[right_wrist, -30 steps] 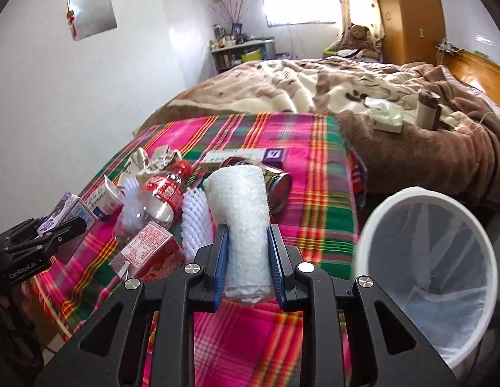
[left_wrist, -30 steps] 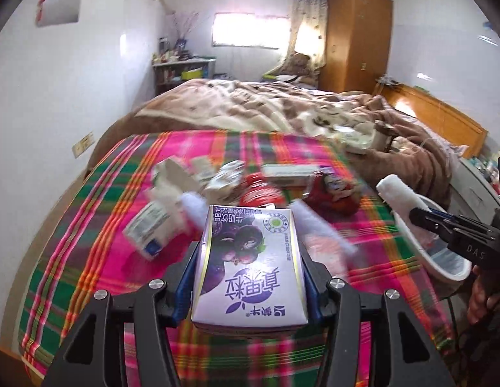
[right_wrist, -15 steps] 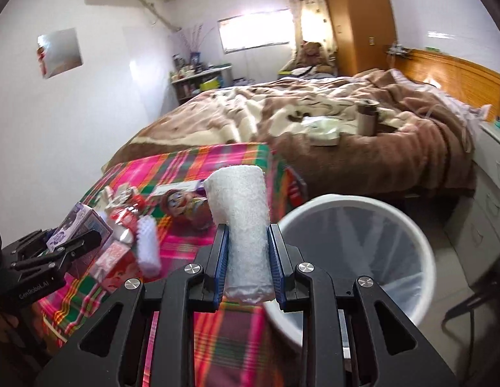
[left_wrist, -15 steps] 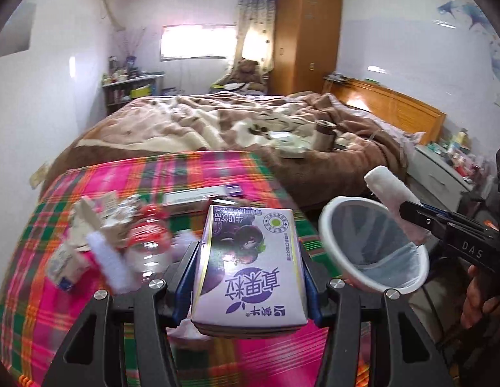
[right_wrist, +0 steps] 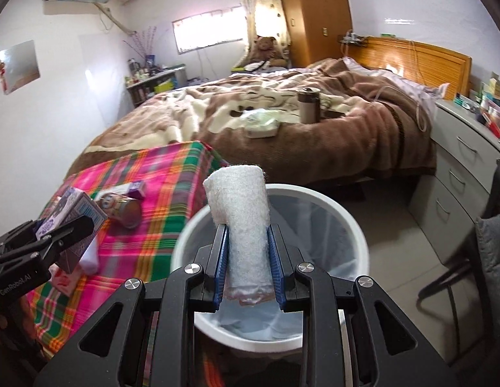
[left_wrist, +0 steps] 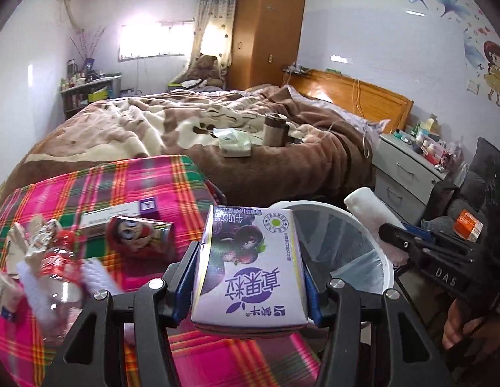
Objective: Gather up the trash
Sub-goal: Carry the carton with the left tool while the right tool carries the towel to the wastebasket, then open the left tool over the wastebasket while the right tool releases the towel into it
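Note:
My left gripper [left_wrist: 248, 258] is shut on a purple milk carton [left_wrist: 250, 267], held above the edge of the plaid-covered table [left_wrist: 120, 180], just left of the white lined trash bin [left_wrist: 353, 245]. My right gripper [right_wrist: 248, 235] is shut on a white foam roll [right_wrist: 240, 209], which hangs over the open mouth of the trash bin [right_wrist: 346, 225]. The left wrist view shows that roll [left_wrist: 372, 213] at the bin's right rim. From the right wrist, the carton [right_wrist: 72, 216] appears at the left over the table. More trash lies on the cloth: a red can [left_wrist: 137, 235], a crushed bottle [left_wrist: 59, 254], small cartons.
A bed with a brown blanket [left_wrist: 185, 122] fills the space behind the table, with a cup [left_wrist: 274, 129] and a tissue pack on it. Grey drawers [right_wrist: 459, 167] line the right wall. A dark chair [right_wrist: 475, 258] stands right of the bin.
Both grippers have swung right, away from the table's middle toward the bin. The foam roll now hangs over the bin's mouth, and the carton has reached the table's edge beside it.

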Demonstrator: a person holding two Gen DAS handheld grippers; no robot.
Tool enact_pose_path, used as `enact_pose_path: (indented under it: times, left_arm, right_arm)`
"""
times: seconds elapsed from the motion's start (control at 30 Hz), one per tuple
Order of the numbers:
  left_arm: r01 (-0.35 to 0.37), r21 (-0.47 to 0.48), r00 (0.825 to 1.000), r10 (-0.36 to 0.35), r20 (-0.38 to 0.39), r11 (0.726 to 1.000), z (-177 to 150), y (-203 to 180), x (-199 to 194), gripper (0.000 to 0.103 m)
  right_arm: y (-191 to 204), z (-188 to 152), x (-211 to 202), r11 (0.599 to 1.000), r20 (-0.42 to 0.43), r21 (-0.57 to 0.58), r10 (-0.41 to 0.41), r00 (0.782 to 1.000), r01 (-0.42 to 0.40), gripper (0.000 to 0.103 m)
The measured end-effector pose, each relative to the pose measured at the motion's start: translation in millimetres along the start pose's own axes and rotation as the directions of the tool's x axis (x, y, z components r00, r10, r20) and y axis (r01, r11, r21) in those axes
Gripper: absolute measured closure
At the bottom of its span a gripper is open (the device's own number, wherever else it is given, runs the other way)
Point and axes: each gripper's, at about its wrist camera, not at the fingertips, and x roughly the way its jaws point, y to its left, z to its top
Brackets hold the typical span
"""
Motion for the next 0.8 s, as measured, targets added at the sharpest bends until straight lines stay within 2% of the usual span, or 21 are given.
enact_pose_path:
  times: [0.23,0.33,0.67,0.8]
  left_arm:
    - [0.049,0.046,0.999,-0.049,-0.003,0.998,8.0,-33.8,25.6,0.047]
    - [0.080,0.031,0.997,-0.079,-0.026,0.996,9.9,-43.7,36.4,0.048]
    - [0.086,0.044,0.995,-0.083,-0.052,0.995,12.7,-63.9,59.6,0.047]
    - [0.107,0.026,0.992,-0.105,-0.071,0.994,13.9,-63.4,63.5,0.039]
  right_arm:
    - [-23.1,-7.3,14.0,0.999,-0.054,0.029,-0.032,0.998,0.034,0.078]
    - [-30.3,-8.5,17.8,0.998,-0.067,0.042,-0.044,0.997,0.047,0.078]
    - [-48.9,-10.4,27.9,0.995,-0.097,0.051,-0.085,0.992,0.090,0.078]
    - [-52.6,-11.9,32.7,0.995,-0.114,0.056,-0.080,0.990,0.087,0.077]
